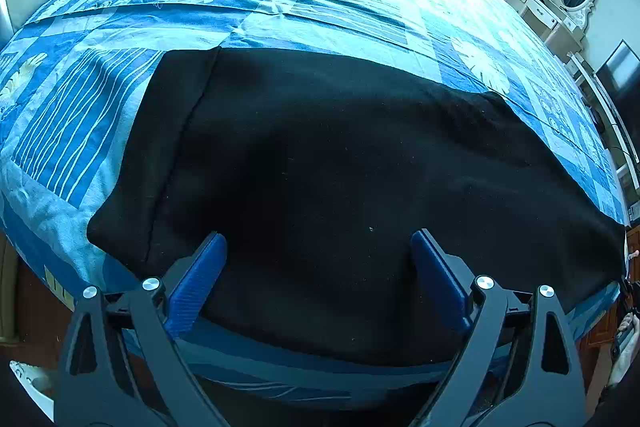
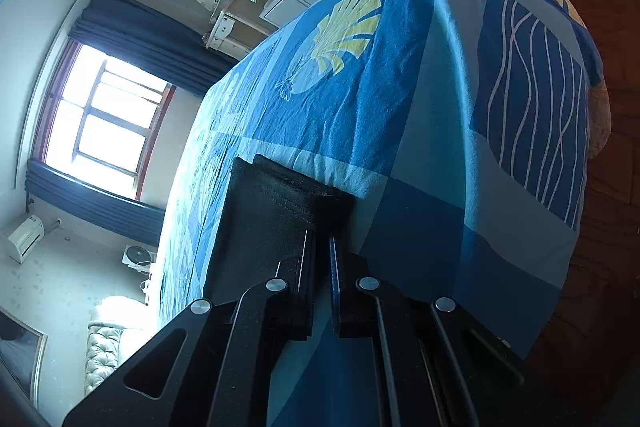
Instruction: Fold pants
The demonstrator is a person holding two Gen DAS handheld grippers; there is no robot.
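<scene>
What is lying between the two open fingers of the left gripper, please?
In the left wrist view, the black pants fill the gap of the left gripper, spread on the blue bedsheet; the pads press nothing.

You see black pants (image 1: 320, 167) on a blue patchwork bedspread (image 1: 280, 7) with white wavy stripes and pale yellow shell motifs; your left gripper (image 1: 318, 259) has blue pads (image 1: 200, 279).
</scene>
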